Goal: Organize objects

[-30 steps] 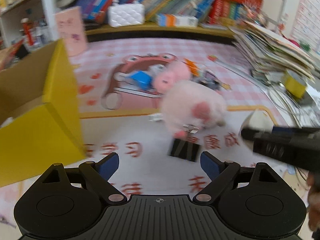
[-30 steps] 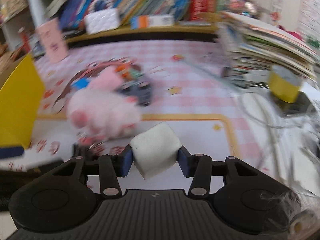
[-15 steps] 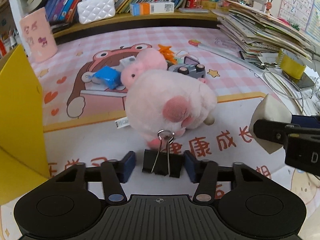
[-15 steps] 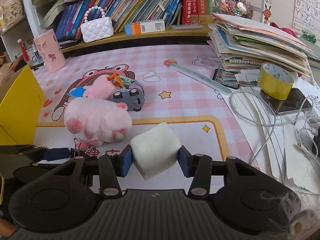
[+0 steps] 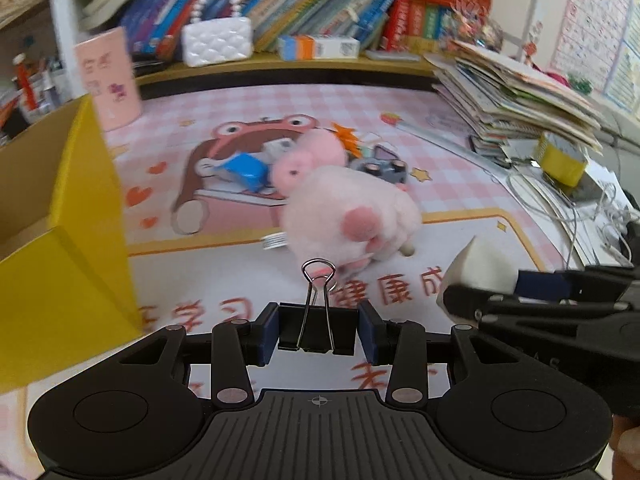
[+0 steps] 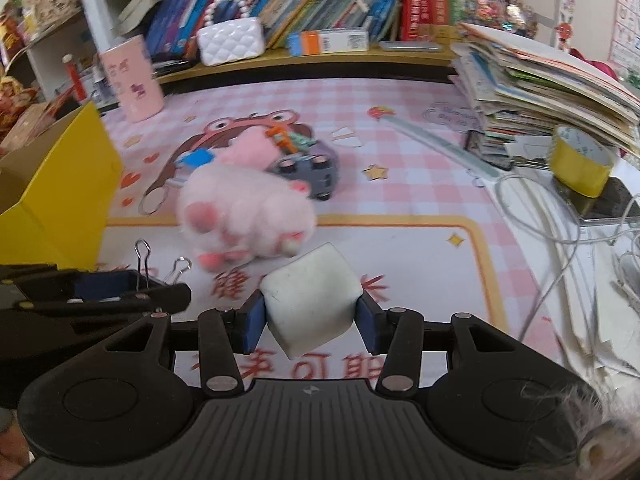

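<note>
A black binder clip (image 5: 312, 320) with silver wire handles sits between the blue pads of my left gripper (image 5: 318, 334). The jaws are closing and the pads press on both sides of the clip. My right gripper (image 6: 310, 320) is shut on a white soft block (image 6: 312, 304). In the left wrist view that block (image 5: 476, 268) shows at the right, beside the clip. A pink plush toy (image 5: 348, 216) lies on the mat just beyond both grippers. An open yellow box (image 5: 80, 260) stands at the left.
Behind the plush lie a grey toy car (image 6: 312, 172) and a blue toy (image 5: 244, 168). A pink cup (image 5: 108, 80) and a white purse (image 5: 218, 40) stand at the back. A stack of books (image 6: 540, 80), a yellow tape roll (image 6: 580, 164) and cables fill the right.
The left jaws went from wide open to closed on the binder clip in front of the plush. The right gripper keeps its hold on the white block.
</note>
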`<move>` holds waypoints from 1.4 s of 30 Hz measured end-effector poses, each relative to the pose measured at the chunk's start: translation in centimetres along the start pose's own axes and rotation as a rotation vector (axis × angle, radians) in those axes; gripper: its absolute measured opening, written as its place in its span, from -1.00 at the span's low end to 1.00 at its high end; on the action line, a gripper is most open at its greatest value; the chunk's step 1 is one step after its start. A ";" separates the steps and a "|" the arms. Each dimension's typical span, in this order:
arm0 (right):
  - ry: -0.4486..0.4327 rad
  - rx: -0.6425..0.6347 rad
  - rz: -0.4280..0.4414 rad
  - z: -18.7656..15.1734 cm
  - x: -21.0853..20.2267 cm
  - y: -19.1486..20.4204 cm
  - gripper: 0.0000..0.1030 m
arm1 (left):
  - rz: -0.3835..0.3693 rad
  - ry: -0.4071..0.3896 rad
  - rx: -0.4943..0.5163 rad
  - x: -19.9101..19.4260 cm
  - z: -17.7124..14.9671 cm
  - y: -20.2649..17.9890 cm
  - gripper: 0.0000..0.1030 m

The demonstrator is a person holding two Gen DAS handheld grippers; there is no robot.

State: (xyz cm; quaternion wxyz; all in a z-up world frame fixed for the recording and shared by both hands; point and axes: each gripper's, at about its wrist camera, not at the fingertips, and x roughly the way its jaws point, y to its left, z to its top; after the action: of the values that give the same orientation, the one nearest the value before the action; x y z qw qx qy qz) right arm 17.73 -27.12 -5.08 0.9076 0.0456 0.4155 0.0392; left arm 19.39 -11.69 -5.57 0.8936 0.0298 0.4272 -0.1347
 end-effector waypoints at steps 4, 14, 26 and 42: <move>0.001 -0.033 0.028 -0.7 -0.7 2.0 -0.13 | 0.033 -0.021 -0.048 -1.7 -1.0 1.9 -0.24; -0.014 -0.128 0.092 -2.1 -2.9 8.7 -0.15 | 0.126 -0.073 -0.187 -7.5 -5.0 8.0 -0.24; 0.002 -0.231 0.175 -5.7 -5.8 17.9 -0.17 | 0.194 -0.099 -0.272 -13.6 -10.0 14.5 -0.24; -0.025 -0.253 0.180 -9.5 -9.2 25.2 -0.17 | 0.200 -0.160 -0.271 -19.2 -14.6 19.3 -0.24</move>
State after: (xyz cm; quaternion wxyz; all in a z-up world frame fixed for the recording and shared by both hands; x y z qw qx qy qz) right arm 3.70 -2.60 -1.48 0.9040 -0.0316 0.3903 0.1717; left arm 1.98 13.50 -1.21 0.9294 -0.0594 0.3641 0.0119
